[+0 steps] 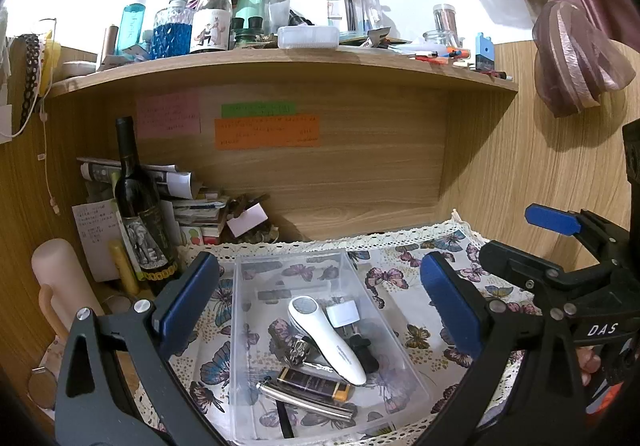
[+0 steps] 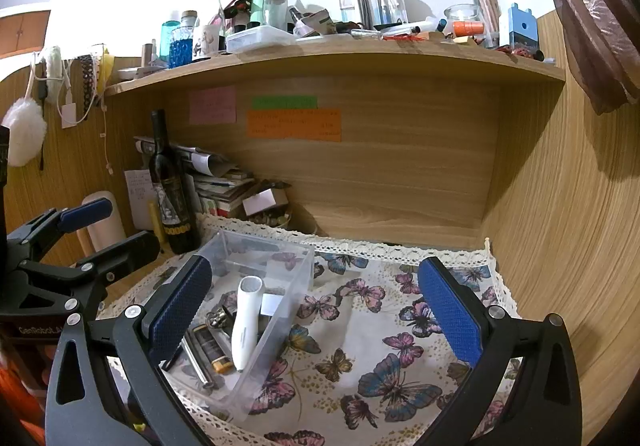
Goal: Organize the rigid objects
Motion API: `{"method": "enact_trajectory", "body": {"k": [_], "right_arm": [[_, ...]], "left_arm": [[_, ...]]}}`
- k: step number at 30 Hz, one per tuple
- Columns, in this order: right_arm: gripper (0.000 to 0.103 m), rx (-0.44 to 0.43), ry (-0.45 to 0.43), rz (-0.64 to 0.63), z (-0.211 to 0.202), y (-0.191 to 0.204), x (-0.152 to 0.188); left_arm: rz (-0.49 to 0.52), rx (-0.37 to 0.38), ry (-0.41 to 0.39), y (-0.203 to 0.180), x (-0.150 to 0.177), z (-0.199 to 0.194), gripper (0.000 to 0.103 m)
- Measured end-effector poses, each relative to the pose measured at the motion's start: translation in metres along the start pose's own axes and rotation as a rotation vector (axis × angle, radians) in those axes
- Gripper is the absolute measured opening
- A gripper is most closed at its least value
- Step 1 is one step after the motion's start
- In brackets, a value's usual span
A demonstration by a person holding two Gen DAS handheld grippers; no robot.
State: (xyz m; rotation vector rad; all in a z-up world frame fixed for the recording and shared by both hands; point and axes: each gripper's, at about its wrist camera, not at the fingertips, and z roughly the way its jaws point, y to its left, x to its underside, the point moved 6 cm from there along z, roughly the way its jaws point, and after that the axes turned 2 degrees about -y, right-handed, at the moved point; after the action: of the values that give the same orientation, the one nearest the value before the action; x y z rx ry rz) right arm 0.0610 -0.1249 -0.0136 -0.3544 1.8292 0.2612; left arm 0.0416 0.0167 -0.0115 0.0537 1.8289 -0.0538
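Clear bin (image 1: 296, 266) holds white handheld device (image 1: 326, 338), lighter (image 1: 316, 382), metal tube (image 1: 306, 402); both hand-held grippers gape, empty.

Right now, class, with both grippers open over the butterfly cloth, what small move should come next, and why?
Probably draw both grippers back. The clear bin already holds the white device, the lighter and the metal pieces, and no loose item shows on the cloth. The left gripper and right gripper are open and empty, so nothing seems left to place.

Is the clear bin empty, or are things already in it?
Not empty. The clear bin holds a white handheld device, a white adapter, a silver tube and other small items.
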Motion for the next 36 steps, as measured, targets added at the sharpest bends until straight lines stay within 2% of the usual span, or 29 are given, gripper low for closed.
{"method": "enact_trajectory", "body": {"k": [36], "right_arm": [[0.103, -0.004, -0.003, 0.005, 0.0010, -0.0006, -0.0019]], "left_arm": [[-0.019, 0.019, 0.019, 0.0031, 0.0013, 0.0035, 0.102]]}}
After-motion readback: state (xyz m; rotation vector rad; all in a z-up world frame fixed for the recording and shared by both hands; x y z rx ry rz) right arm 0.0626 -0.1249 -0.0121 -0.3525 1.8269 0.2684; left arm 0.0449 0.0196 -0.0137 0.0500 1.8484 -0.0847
